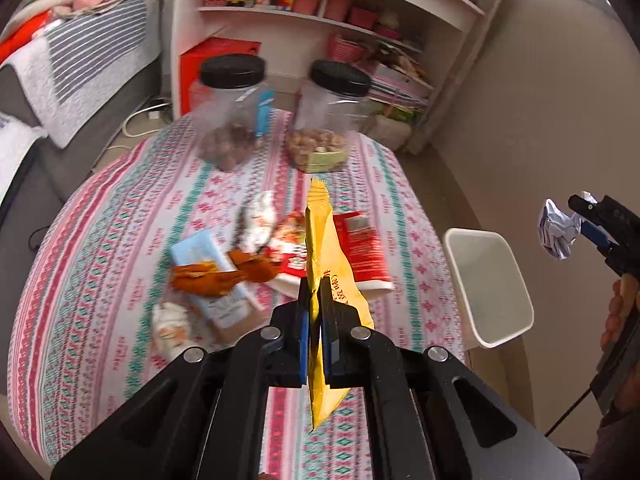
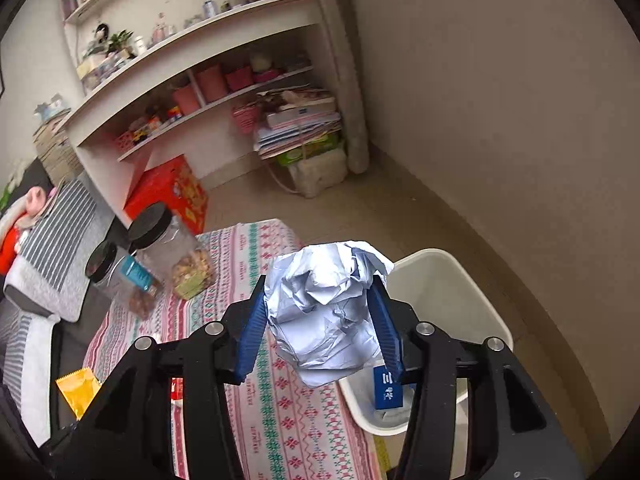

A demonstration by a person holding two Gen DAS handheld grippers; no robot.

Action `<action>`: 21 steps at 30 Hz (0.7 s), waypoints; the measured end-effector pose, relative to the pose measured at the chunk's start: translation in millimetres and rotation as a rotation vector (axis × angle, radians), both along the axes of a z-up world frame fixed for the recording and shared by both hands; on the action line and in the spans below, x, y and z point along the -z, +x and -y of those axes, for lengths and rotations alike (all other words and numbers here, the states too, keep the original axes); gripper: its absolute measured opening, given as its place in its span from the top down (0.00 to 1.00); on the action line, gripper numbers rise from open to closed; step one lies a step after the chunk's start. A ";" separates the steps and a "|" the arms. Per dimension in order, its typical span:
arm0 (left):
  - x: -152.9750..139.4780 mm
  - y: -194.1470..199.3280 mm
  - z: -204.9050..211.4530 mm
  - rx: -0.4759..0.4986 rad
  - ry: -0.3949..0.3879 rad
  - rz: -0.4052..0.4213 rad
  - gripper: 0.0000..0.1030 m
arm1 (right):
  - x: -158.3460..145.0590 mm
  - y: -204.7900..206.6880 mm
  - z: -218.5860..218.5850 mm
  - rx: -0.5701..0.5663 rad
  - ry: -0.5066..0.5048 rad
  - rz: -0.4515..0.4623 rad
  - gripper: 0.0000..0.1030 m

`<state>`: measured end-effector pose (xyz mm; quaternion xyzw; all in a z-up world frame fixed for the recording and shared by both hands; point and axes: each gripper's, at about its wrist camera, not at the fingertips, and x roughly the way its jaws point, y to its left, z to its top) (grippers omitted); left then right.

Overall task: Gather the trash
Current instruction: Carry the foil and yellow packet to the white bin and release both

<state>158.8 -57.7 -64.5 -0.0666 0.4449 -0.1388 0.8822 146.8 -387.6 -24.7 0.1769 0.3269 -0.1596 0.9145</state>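
- Left gripper pinched tight on the yellow wrapper, which stands up edge-on between my pads, over the near part of the table.
- Right gripper has its jaws about half spread around the crumpled paper ball; in the right wrist view I can't tell if the blue pads press on it or it's already loose. No earlier look, so no more on that.
- White bin sits on the floor just beside the table's right edge. Ball is near its table-side rim, a blue packet already inside.
- To do this well, I'd say: get the ball fully over the bin mouth, not the rim, before spreading wider. Paper is light and could bounce off onto the cloth.
- Then swing the left across and let the yellow wrapper drop flat-side down, low over the mouth.
- Left on the table mid-way: red wrapper, light blue packet, orange scraps, white crumpled bits.
- Farther back: two black-lidded jars, not trash by my guess, leave them.
- Shelves behind, irrelevant.
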 end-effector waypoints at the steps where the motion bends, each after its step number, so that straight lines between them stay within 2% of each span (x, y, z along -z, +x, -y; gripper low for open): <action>1: -1.4 1.0 9.4 0.017 0.005 0.003 0.96 | -0.8 -2.1 7.9 0.025 -0.006 0.000 0.39; 3: -5.0 5.7 32.1 0.052 0.017 0.009 0.96 | -4.5 -10.3 21.6 0.080 -0.027 0.009 0.26; 6: -14.3 14.6 70.9 0.107 0.014 0.021 0.96 | -10.0 -21.6 40.3 0.131 -0.032 0.020 0.16; 14: -16.7 30.1 176.8 0.242 -0.003 -0.003 0.95 | -14.2 -49.5 81.2 0.230 0.022 0.050 0.11; 21: -19.4 42.9 252.0 0.307 -0.024 -0.020 0.95 | -21.5 -72.4 104.3 0.305 0.042 0.102 0.08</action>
